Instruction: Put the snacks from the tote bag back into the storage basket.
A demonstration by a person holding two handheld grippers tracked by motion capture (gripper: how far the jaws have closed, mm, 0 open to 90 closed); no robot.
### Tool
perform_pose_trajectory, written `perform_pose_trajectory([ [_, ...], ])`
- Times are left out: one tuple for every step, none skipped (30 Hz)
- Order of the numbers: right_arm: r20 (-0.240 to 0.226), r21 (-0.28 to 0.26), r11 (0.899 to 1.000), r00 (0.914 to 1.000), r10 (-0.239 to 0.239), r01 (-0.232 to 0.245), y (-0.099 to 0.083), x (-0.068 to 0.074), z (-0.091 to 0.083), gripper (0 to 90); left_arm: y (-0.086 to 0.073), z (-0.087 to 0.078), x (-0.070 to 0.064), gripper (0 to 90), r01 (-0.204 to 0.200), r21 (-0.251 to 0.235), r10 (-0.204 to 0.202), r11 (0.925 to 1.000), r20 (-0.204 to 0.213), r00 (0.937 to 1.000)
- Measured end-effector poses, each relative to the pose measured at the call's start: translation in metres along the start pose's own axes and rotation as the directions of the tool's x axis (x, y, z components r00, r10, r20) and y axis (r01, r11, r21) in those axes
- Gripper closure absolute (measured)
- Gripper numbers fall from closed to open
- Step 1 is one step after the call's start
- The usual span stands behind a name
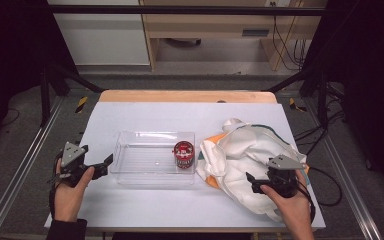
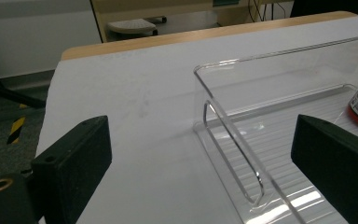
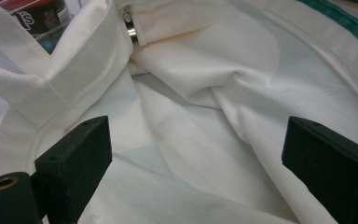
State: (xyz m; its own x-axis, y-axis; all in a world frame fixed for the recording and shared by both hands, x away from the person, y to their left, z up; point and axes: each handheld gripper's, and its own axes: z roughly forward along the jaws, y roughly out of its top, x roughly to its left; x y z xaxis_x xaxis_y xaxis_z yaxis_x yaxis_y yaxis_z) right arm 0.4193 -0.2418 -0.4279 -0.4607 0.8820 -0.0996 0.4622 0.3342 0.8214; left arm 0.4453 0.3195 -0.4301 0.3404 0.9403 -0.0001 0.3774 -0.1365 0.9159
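Near right: right gripper [image 1: 250, 181] spread wide over white cloth bag [image 1: 245, 150], gripping nothing; zipper pull [image 3: 130, 27] seen from right gripper view. Near left: left gripper [image 1: 107, 162] spread at clear tray [image 1: 130, 172]. Red can [image 1: 183, 155] inside tray's right end, mid worktop [image 1: 180, 115].

On the bench [image 1: 145, 205], a tray [image 1: 130, 172] sits left of centre with a can [image 1: 183, 154] standing in its right end. A cloth bag [image 1: 240, 150] lies just right of the tray. The left hand-held gripper [image 1: 107, 162] is at the tray's left wall, the right hand-held gripper [image 1: 251, 182] over the bag.
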Motion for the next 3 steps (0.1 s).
perform_pose_trajectory([
  [0.002,-0.01,1.0,0.9998,0.018,-0.018,-0.0019,0.0023,-0.0011,8.7,-0.0036,-0.0009,0.0007,5.1,0.015,-0.007,-0.015,0.9999,-0.003,0.9999],
  [0.004,-0.02,1.0,0.9998,0.017,-0.017,-0.0031,0.0041,-0.0021,8.5,-0.006,-0.0016,0.001,5.1,0.034,-0.009,-0.034,0.9994,-0.005,0.9994],
  [0.009,-0.023,1.0,0.9999,0.007,-0.007,-0.0036,0.0061,-0.0031,8.3,-0.0074,-0.0022,0.0016,5.1,0.041,-0.01,-0.041,0.9991,-0.007,0.9991],
])
